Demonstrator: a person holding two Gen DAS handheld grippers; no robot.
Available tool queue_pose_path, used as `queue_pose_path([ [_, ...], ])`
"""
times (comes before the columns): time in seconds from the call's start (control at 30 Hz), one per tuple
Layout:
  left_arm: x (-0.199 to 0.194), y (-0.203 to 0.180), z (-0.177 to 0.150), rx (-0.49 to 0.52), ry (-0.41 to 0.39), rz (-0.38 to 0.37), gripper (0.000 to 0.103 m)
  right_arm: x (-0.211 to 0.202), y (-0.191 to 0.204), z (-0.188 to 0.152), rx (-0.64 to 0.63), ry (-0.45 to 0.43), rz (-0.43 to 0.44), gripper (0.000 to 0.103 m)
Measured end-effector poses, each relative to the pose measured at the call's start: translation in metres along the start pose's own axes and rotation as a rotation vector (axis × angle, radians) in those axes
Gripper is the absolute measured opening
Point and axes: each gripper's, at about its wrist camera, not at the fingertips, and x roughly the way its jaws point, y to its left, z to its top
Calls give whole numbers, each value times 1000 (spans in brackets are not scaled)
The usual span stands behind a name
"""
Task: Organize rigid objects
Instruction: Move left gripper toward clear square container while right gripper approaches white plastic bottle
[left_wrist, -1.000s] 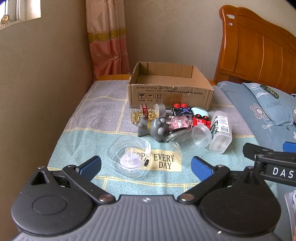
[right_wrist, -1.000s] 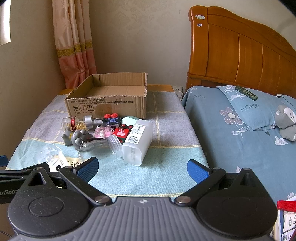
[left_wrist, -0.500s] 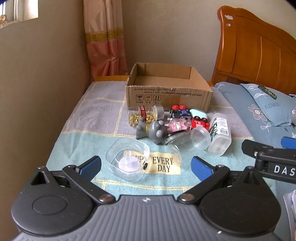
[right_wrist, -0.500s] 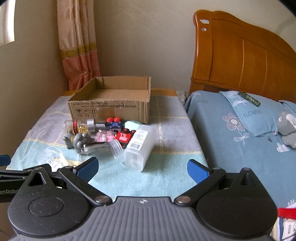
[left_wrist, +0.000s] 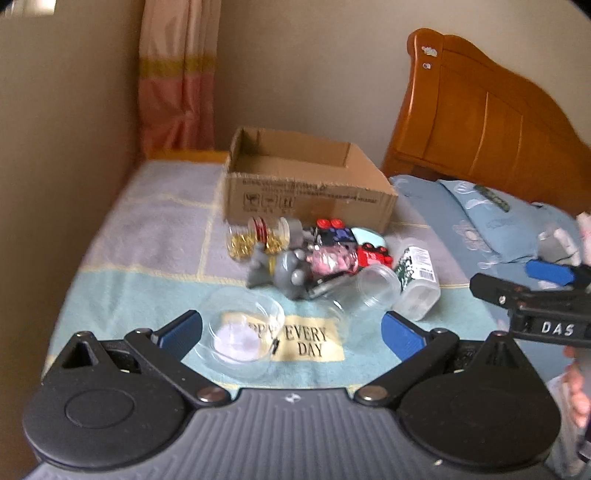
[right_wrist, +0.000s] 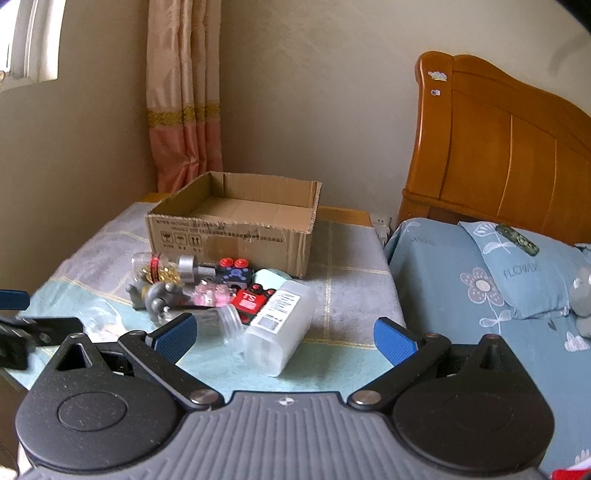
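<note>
My left gripper (left_wrist: 290, 332) has its blue pads (left_wrist: 181, 328) spread wide, holding nothing. Low in the left wrist frame, a clear dish (left_wrist: 240, 339) lies on the blanket (left_wrist: 147, 280) between them, close to the left pad; I cannot tell if it touches. The picture is blurred.

My right gripper (right_wrist: 284, 334) is also spread wide and empty. In the right wrist frame its left pad (right_wrist: 175, 334) overlaps a clear jar (right_wrist: 225, 325) lying on its side; contact is unclear. A white bottle (right_wrist: 280, 325) lies between the pads, further off on the blanket.

The pile sits mid-frame just in front of the box (left_wrist: 306, 184): a bottle of gold bits (left_wrist: 255, 240), a grey toy (left_wrist: 284, 271), a pink case (left_wrist: 330, 258), a red block (left_wrist: 373, 254) and a dark cube with red buttons (left_wrist: 332, 230), crowded together. The box stands open behind them, upper centre.

The right gripper's arm shows at the right edge of the left view, well clear of the pile.
</note>
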Motion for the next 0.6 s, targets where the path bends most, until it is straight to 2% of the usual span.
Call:
queue_pose_path([
  [0.13,11,6,-3,62,25,36,102,12,-5,-10,-48,24,23,103],
  [0.37,33,14,-16,172,101,49,102,30,-7,-24,-82,83,109,103],
  [0.6,53,24,-29,203,158,52,102,50,-4,-37,-118,153,164,103],
])
